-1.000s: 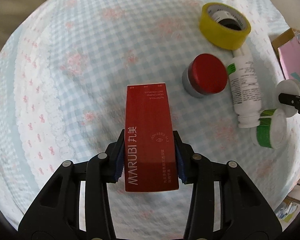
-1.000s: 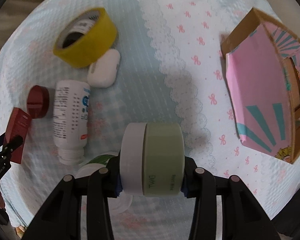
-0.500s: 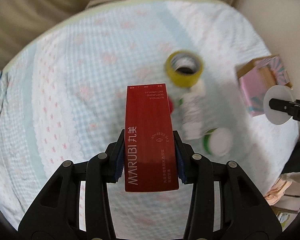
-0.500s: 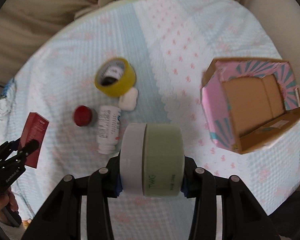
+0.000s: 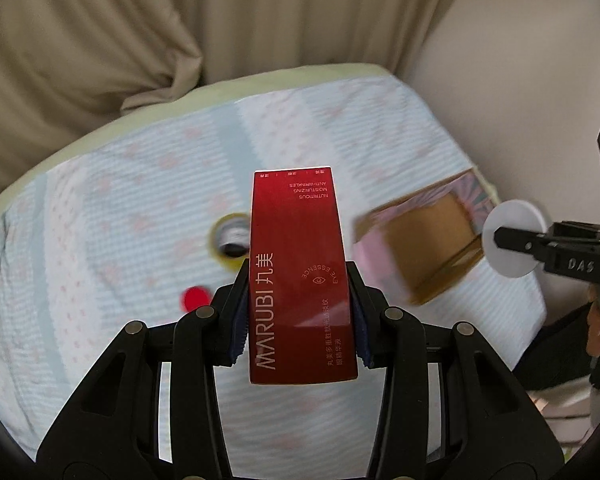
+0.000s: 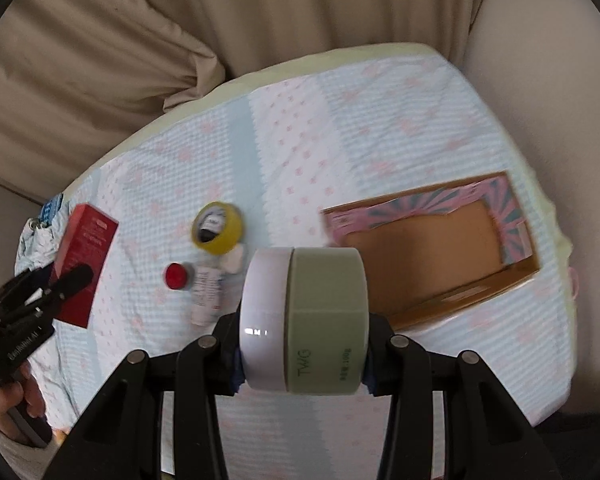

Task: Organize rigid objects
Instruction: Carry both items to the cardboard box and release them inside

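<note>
Both tools risen off the bed — left tool [image 5: 298, 316] clamps red box [image 5: 300, 276], right tool [image 6: 302, 346] clamps green jar [image 6: 324, 320].

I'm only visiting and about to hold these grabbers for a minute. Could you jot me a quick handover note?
Left gripper: shut on the red box, held in the air.
Right gripper: shut on the green jar, also in the air.
On the bed: yellow tape, red-capped jar, white bottle, white case.
Open carton: looks empty.
Left: nothing is stowed yet.
</note>
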The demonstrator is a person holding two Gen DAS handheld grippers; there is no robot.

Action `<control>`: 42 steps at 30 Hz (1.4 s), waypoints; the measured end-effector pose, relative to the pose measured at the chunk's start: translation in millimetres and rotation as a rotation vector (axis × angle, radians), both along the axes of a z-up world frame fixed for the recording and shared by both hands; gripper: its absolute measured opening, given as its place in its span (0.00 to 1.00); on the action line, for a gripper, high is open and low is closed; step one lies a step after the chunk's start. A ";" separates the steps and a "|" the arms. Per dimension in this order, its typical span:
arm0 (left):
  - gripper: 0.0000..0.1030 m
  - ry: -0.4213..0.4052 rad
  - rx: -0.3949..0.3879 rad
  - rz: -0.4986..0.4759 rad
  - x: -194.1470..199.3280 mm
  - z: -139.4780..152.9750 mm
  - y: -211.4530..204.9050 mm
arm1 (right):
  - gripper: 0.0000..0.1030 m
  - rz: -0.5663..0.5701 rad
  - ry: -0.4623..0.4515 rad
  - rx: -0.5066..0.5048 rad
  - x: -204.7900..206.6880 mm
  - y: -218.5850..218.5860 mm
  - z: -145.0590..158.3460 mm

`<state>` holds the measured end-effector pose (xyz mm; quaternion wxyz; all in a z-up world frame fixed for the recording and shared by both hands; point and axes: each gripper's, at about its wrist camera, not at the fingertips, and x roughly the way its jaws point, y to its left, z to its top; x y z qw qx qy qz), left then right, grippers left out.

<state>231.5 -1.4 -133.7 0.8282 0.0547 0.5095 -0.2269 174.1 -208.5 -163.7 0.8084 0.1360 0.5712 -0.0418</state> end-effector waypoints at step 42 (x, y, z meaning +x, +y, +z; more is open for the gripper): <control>0.83 0.335 0.183 -0.026 31.2 -255.0 -322.6 | 0.41 0.550 0.195 -0.187 36.9 -222.5 -210.8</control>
